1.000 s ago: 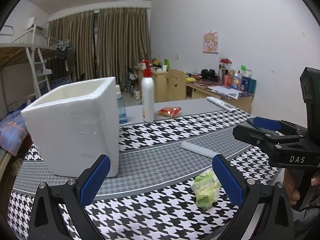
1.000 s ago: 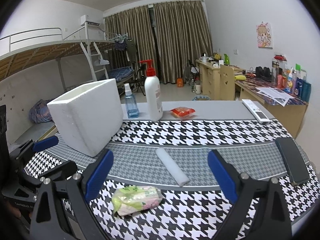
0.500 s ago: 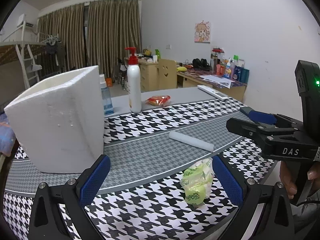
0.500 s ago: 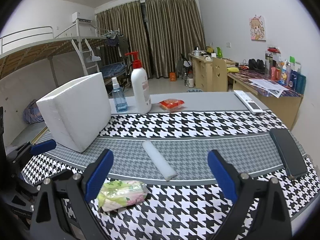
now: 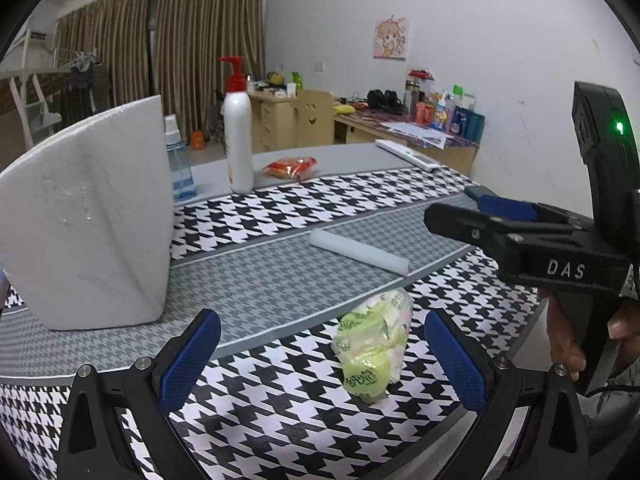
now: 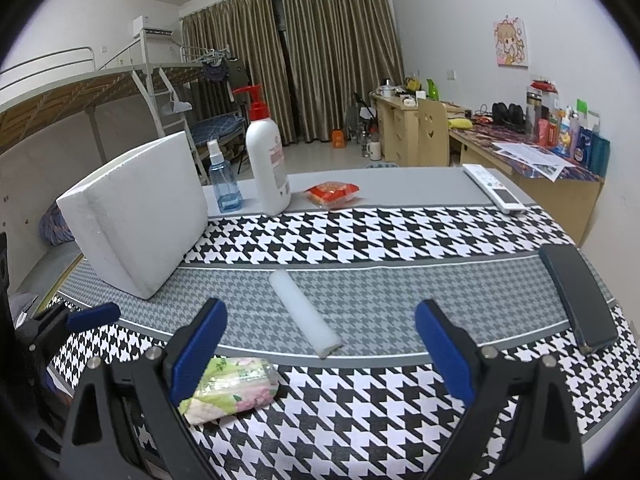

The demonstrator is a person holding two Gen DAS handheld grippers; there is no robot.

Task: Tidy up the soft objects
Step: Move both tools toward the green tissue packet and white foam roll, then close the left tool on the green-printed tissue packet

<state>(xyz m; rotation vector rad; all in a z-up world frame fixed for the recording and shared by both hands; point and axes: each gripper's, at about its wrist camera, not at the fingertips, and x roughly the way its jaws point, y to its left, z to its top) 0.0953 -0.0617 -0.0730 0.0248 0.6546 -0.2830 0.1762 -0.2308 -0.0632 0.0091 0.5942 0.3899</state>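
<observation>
Houndstooth-patterned cloth (image 6: 360,240) is covering the table in a dormitory room, with a bunk bed (image 6: 100,84) and curtains (image 6: 320,60) standing behind it. At the left, a white foam box (image 5: 88,220) is sitting upright on the cloth; its interior is not showing in either view, so its contents cannot be told. A blue spray bottle (image 6: 223,178), a white pump bottle (image 6: 268,156) and a red snack packet (image 6: 332,194) are lining the far grey strip. A white foam roll (image 6: 304,314) is lying mid-table, apart from the box. A green tissue pack (image 5: 374,350) is lying at the near edge, between the left gripper's (image 5: 320,360) blue pads. Both fingers there are standing wide apart, touching nothing. The right gripper (image 6: 320,346) is likewise holding its fingers wide apart, hovering above the cloth. A remote control (image 6: 494,188) and a dark phone (image 6: 576,296) are lying at the right.
</observation>
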